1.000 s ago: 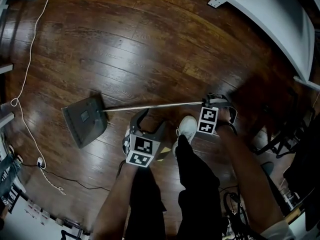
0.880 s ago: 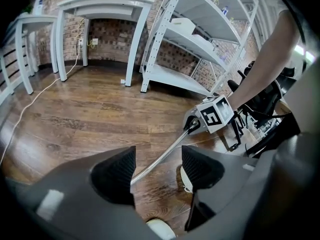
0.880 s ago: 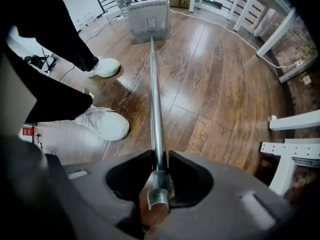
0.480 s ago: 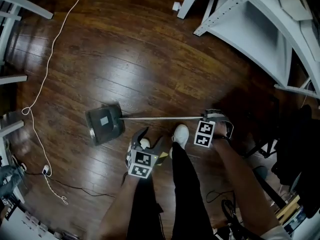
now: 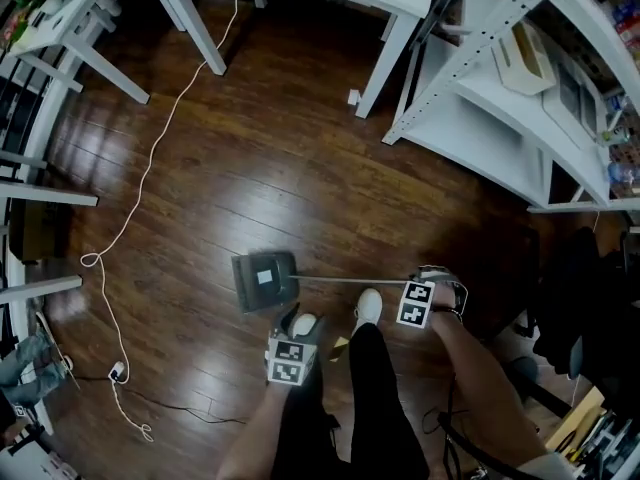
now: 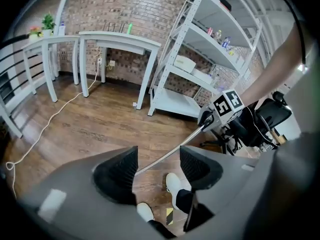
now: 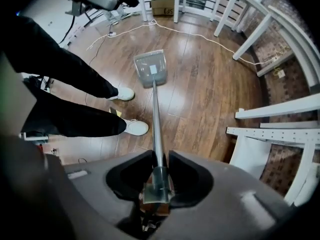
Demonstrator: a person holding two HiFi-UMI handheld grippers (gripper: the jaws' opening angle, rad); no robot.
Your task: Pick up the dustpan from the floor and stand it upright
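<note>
dustpan point(image 5: 265, 280): we see a dark grey scoop with a pale square label, on a long, thin, silvery handle point(image 5: 345, 281).
right claw point(image 7: 160, 159): clenched on the handle's end, a pad pressed to each side.
long axis: the handle runs straight out from the right claw's jaws, and the scoop points away at the far end.
place: ahead of the right claw, low over the wooden floor point(image 5: 300, 168). We can't tell if it touches the boards.
left claw point(image 6: 159, 166): released and empty, just beside the handle.
</note>
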